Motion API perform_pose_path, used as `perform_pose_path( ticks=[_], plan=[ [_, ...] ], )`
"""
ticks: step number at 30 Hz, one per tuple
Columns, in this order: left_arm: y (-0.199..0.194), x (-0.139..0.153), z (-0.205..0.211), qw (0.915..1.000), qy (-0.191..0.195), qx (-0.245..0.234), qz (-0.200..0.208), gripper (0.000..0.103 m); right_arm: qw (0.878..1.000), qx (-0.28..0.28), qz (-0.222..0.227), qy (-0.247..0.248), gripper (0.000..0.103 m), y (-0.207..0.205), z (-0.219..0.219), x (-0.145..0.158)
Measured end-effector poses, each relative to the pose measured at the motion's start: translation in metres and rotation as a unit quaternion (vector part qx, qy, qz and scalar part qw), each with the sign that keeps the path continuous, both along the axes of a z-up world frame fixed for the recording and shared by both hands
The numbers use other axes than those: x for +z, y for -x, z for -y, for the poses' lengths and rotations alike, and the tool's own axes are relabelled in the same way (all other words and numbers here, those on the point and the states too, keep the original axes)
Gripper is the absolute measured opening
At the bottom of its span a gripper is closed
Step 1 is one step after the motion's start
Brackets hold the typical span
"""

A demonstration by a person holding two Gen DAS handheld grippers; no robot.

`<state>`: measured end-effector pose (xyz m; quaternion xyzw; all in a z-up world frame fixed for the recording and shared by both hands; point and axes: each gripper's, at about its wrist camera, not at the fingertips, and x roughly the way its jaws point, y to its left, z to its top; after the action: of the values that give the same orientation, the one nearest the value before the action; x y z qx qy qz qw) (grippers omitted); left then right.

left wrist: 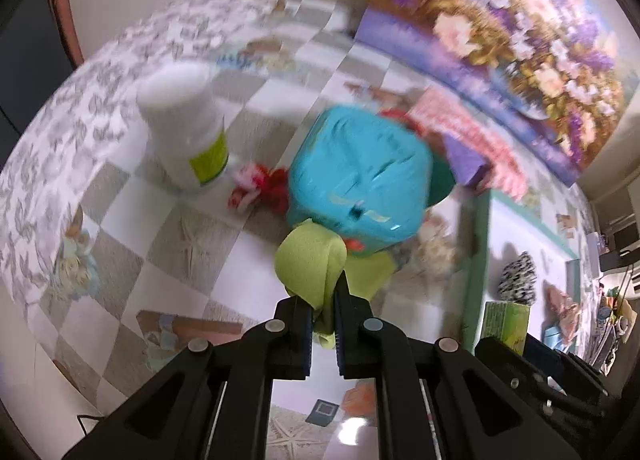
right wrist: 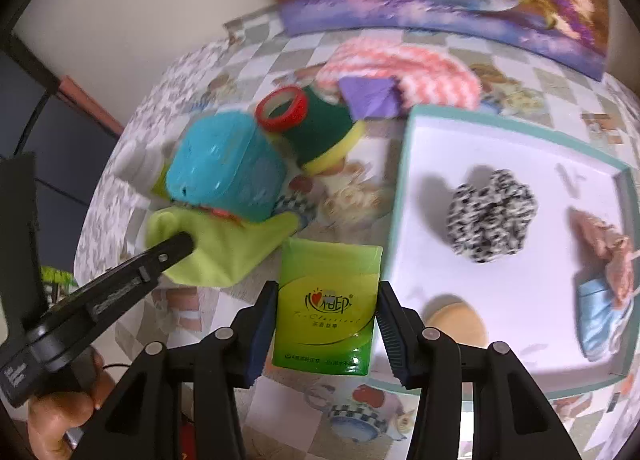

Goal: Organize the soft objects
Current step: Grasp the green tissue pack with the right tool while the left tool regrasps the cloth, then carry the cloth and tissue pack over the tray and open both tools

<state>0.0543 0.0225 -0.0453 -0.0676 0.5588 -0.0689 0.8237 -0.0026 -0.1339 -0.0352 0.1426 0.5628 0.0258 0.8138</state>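
Checkered tablecloth table (right wrist: 360, 48): white tray (right wrist: 404, 196), teal pack (right wrist: 228, 168), sponge (right wrist: 324, 136), white bottle (left wrist: 180, 128).

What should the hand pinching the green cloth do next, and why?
Probably lift a bit more and pull the green cloth gently sideways. The left gripper is shut on one corner, but the far edge is trapped under the turquoise box. A slow pull would likely free it, then it can go to the white tray.

My black tongs (left wrist: 323, 314) pinch a lime-green cloth (left wrist: 310, 266); my other pair (right wrist: 326, 334) grips a green tissue pack (right wrist: 326, 308). Nearby: turquoise wipes pack (left wrist: 360, 180), black-and-white speckled scrunchie (right wrist: 490, 214), grey-and-white checked tablecloth (left wrist: 160, 228).
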Motion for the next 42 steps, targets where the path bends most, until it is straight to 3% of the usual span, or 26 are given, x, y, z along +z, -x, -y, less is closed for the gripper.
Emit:
perform_pose_path(
  ticks=[11,19,21,33,39,42],
  plan=[
    [0.021,0.065,0.002,0.9951,0.017,-0.037,0.090,0.009,0.996,-0.082,0.041,0.023,0.051,0.001,0.055,0.024],
    [0.016,0.094,0.068,0.9865,0.020,-0.112,0.118,0.009,0.985,-0.163,0.038,0.050,0.051,0.000,0.114,0.023],
    [0.013,0.096,0.088,0.9840,0.015,-0.131,0.120,0.009,0.980,-0.183,0.031,0.072,0.051,-0.001,0.131,0.022],
    [0.014,0.072,0.213,0.9633,0.019,-0.241,0.118,0.009,0.952,-0.288,-0.002,0.101,0.051,0.009,0.227,0.000],
    [0.017,0.067,0.250,0.9521,0.033,-0.278,0.124,0.009,0.944,-0.315,-0.016,0.098,0.051,0.016,0.254,-0.011],
    [0.013,0.049,0.259,0.9526,0.031,-0.284,0.105,0.009,0.944,-0.316,-0.025,0.094,0.051,0.017,0.261,-0.018]
  ],
)
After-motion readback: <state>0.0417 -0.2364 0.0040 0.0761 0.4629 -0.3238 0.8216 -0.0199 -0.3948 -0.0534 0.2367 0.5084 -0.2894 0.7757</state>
